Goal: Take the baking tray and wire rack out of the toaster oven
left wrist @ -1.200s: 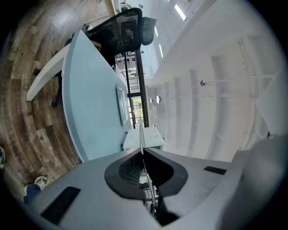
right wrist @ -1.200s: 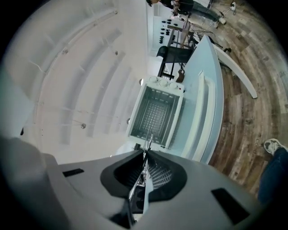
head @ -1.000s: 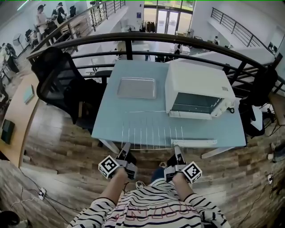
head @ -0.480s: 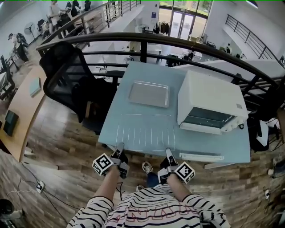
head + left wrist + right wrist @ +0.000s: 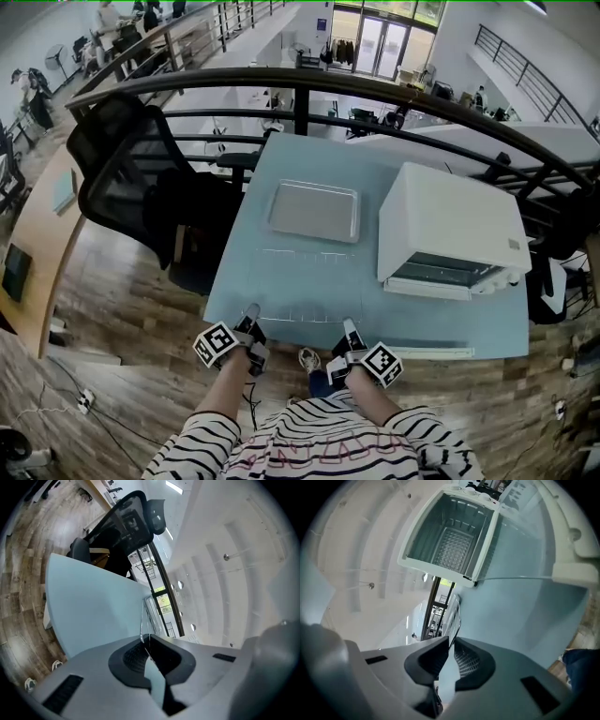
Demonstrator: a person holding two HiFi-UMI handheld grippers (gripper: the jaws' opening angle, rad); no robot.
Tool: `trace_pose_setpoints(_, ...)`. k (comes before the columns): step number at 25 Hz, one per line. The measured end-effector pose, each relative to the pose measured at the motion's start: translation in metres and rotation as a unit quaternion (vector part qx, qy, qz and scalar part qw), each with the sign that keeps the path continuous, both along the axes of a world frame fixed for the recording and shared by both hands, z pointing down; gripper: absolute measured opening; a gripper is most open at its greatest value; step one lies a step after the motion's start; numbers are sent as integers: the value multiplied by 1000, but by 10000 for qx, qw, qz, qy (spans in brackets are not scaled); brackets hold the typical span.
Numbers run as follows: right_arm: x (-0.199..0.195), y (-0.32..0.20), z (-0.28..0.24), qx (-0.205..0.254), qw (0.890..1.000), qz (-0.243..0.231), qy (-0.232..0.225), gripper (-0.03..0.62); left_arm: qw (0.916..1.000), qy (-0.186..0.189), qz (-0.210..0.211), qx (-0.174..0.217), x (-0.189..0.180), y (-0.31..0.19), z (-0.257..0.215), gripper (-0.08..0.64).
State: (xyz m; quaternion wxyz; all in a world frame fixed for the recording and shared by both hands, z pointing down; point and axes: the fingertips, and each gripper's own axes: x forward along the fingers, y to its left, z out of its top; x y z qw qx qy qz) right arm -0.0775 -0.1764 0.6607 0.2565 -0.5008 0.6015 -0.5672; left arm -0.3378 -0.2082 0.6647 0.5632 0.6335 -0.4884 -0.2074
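1. The left gripper (image 5: 251, 313) is pinching the near edge of the wire rack (image 5: 307, 286), its jaws pressed together on a thin wire, as the left gripper view (image 5: 146, 641) is showing.
2. The right gripper (image 5: 349, 326) is clamping the same edge at 3 o'clock from the left one, its pads closed on a wire (image 5: 451, 641).
3. The wire rack is sitting over the near part of the light blue table (image 5: 239, 272), outside the toaster oven (image 5: 450, 230).
4. The baking tray (image 5: 314, 211) is lying flat on the table at 12 o'clock from the rack.
5. The toaster oven is standing at 3 o'clock from the tray, its door (image 5: 427, 351) hanging open.
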Motion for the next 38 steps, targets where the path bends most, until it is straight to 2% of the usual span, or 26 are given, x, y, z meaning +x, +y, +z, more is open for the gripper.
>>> trace_pose_setpoints(8, -7, -23, 16, -308, 9994, 55, -153, 48, 9983, -433, 346, -165, -4, -35, 7, 26)
trace_pose_setpoints(12, -10, -27, 25, -517, 9986, -61, -23, 51, 9962, -723, 431, -242, -6, -44, 12, 26)
trace_pose_setpoints(18, -13, -32, 27, -710, 9960, -342, 414, 69, 9885, -1293, 578, -529, -6, -47, 22, 31)
trace_pose_setpoints(24, -14, -35, 30, -754, 9921, -549, 835, 77, 9737, -2095, 667, -594, -15, -51, 27, 113)
trace_pose_setpoints(34, -20, -30, 40, -987, 9766, -1236, 1460, 132, 9740, -2088, 686, -556, -17, -61, 26, 156)
trace_pose_setpoints(36, -25, -29, 39, -1001, 9707, -1497, 1590, 177, 9712, -2191, 757, -558, -16, -62, 25, 171)
trace_pose_setpoints(38, -29, -28, 39, -1023, 9658, -1703, 1667, 193, 9658, -2387, 847, -558, -14, -64, 25, 192)
